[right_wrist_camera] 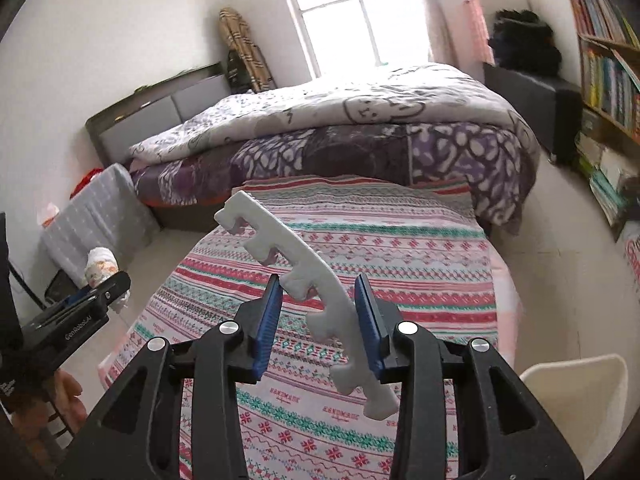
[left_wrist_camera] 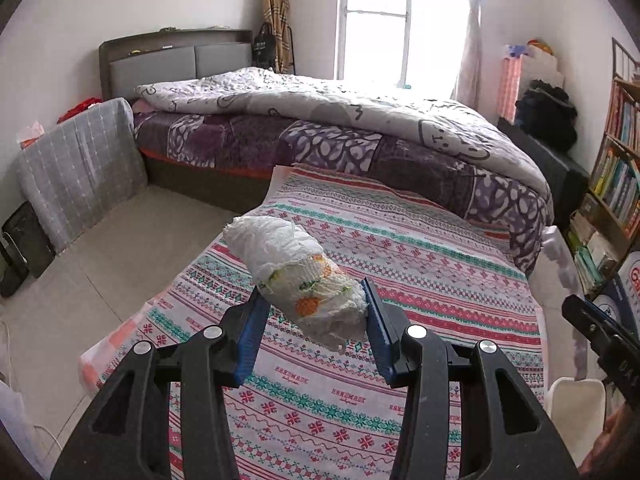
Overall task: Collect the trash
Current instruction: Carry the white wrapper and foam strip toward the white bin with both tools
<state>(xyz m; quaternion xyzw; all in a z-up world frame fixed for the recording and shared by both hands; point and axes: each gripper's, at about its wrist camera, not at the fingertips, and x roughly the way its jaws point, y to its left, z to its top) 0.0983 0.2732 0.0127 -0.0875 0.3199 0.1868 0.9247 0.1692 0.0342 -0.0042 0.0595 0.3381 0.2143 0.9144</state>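
Trash is off the patterned surface (left_wrist_camera: 400, 272) and in hand, the left gripper (left_wrist_camera: 316, 312) clamped on a rolled diaper (left_wrist_camera: 296, 276) and the right gripper (right_wrist_camera: 318, 308) holding a notched foam strip (right_wrist_camera: 304, 264), so binning both, likely in the white bin (right_wrist_camera: 576, 396), remains.

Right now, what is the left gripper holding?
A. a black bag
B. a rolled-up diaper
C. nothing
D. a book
B: the left gripper has its blue pads pressed on both sides of a white rolled-up diaper with orange fruit prints, lifted above the patterned cloth.
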